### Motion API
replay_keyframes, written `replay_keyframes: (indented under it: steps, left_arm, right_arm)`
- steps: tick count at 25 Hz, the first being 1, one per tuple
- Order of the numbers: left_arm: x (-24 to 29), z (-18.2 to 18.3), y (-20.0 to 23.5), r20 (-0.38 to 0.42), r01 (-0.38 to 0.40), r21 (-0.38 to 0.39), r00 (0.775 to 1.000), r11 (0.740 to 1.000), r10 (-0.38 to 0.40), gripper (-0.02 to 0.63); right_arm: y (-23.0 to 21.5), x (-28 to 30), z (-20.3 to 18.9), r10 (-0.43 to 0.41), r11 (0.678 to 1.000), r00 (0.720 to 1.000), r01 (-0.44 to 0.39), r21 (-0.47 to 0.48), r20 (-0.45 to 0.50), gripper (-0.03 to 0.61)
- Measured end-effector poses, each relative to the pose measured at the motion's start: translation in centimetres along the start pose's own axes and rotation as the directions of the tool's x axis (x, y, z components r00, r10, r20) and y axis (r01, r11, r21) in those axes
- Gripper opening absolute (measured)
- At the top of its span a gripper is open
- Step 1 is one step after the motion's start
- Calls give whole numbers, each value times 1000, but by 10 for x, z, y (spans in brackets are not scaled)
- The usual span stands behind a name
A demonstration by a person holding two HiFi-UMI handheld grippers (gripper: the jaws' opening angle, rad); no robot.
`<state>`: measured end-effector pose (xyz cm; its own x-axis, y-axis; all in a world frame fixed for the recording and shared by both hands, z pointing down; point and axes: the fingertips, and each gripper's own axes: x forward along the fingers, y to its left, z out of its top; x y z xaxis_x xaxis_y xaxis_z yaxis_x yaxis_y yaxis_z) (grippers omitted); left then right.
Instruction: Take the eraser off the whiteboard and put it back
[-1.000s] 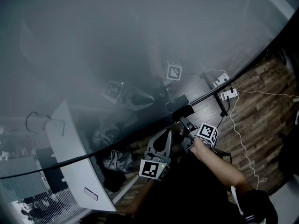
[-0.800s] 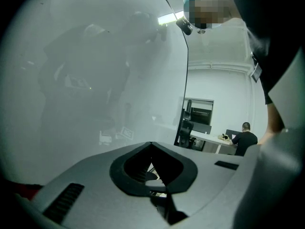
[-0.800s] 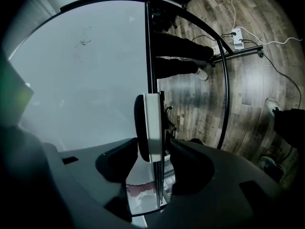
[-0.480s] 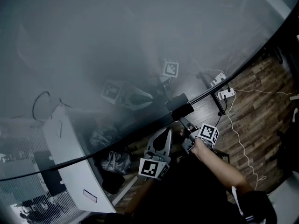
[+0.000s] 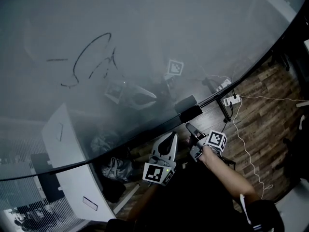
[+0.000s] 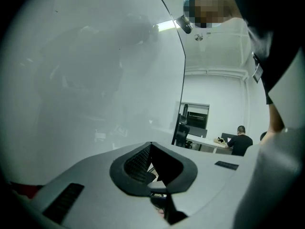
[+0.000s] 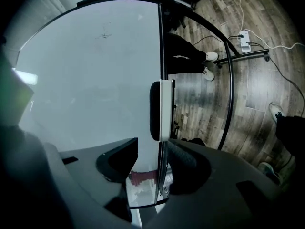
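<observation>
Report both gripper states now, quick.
Left hand-held gripper: closed, empty.
Right hand-held gripper: open, jaws just opened, nothing between; eraser ahead, untouched.

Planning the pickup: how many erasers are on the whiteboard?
1. The eraser sits at the edge of the whiteboard, just ahead of the right gripper; no other shows.

Whiteboard [image 5: 145, 28]: one, filling the head view from 8 round to 2 o'clock.
Eraser [image 5: 188, 111]: one, on the board's lower edge at 3 o'clock.
Tongs: two, the left tongs [image 5: 172, 136] and the right tongs [image 5: 189, 128], both at 5 o'clock.
Marker cubes: two, the left cube [image 5: 158, 173] and the right cube [image 5: 216, 140].
Scribble [image 5: 89, 62]: one, at 10 o'clock.
Power strip [image 5: 232, 100]: one, on the floor at 3 o'clock.
Seated person [image 6: 240, 141]: one, at 4 o'clock in the left gripper view.
</observation>
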<state>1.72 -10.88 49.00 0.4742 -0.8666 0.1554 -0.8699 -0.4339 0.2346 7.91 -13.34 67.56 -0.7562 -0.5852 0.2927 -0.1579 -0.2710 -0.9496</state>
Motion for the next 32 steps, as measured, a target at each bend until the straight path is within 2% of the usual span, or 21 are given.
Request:
replay_keyframes:
  steps: [4,6,7,12,17,22,24,26,32]
  left_arm:
    - [-7,3,-1,6,18,3,1000,1000,-18,8]
    - [-13,2,-2,-4,30,5,1000,1000,-30,8]
    - [-15,3,-4,-2,37,5,999,999,-37,8]
    - [-36,8,-4,11,70,30,997,997,-71,8]
    - [-65,8,-4,25,85,12,996,996,-85,8]
    - [-89,7,-10,37,103,0,994,995,-103,8]
    - [-102,5,-12,46,104,0,994,995,-104,8]
    - [-117,6,-11,54,101,1,993,995,-101,8]
    - [-172,9,-13,79,111,-13,991,994,-109,6]
  right_arm:
    - [7,-10,-8,-1,999,1000,2,-49,2,184]
    - [10,-18,-10,-19,997,999,21,-78,27,66]
    - [12,-22,-11,-24,995,999,28,-96,40,47]
    - [27,-38,-18,-38,976,994,58,-208,100,15]
    - [43,-52,-37,-63,920,989,111,-375,137,15]
    - [69,-63,-53,-49,862,978,143,-486,201,15]
    - [78,-73,-64,-38,819,973,160,-551,226,15]
    - [89,-86,-75,-26,753,965,191,-629,261,15]
    - [127,-132,-135,61,500,927,291,-815,369,15]
